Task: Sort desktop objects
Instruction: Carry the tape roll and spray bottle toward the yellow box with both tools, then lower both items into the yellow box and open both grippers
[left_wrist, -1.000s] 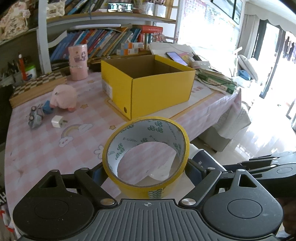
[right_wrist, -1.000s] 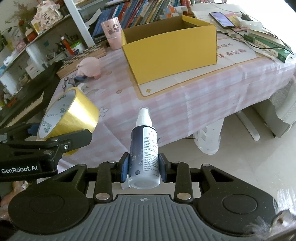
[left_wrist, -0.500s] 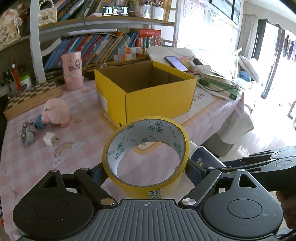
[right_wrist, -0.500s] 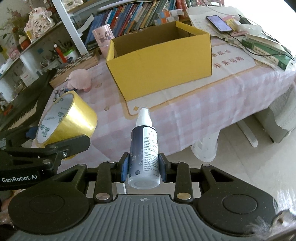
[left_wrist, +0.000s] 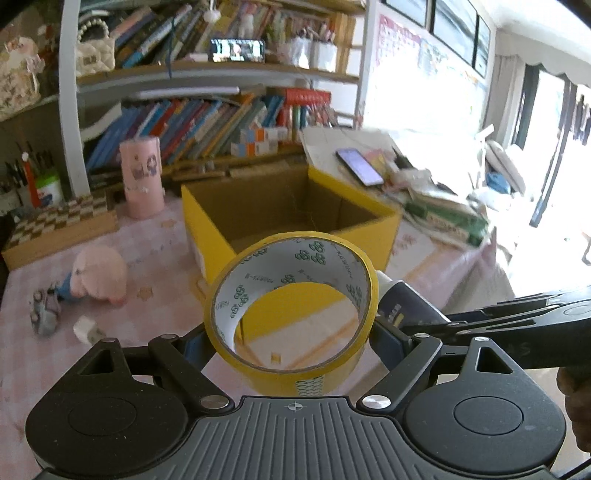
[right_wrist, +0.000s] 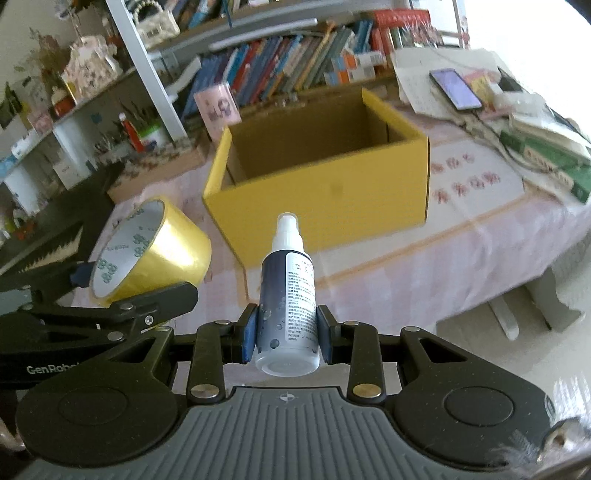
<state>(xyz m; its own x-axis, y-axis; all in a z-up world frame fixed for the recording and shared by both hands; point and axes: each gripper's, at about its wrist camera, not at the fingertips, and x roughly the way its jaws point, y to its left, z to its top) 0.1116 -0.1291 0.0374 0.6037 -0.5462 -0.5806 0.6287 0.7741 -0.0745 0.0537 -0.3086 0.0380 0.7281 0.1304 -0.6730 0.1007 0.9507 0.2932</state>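
Note:
My left gripper (left_wrist: 291, 339) is shut on a roll of yellow tape (left_wrist: 295, 258), held upright by its outer sides so I look through its hole. My right gripper (right_wrist: 286, 332) is shut on a dark blue spray bottle (right_wrist: 288, 295) with a white nozzle pointing forward. Both hang side by side over the near edge of the table, just short of an open yellow cardboard box (right_wrist: 325, 199) whose brown inside looks bare. The right wrist view shows the tape (right_wrist: 162, 251) to the left of the bottle. In the left wrist view the bottle (left_wrist: 406, 302) shows to the right of the tape.
On the pink checked tablecloth left of the box lie a pink plush toy (left_wrist: 99, 273), a small grey toy car (left_wrist: 44, 314) and a white charger (left_wrist: 85, 326). A pink canister (left_wrist: 142, 177) and a chequered board (left_wrist: 59, 221) stand behind. A phone (right_wrist: 454, 88) and papers lie right.
Both grippers have moved forward and somewhat up toward the yellow box, which now looks larger and shows more of its inside. Tape and bottle stay held as before.

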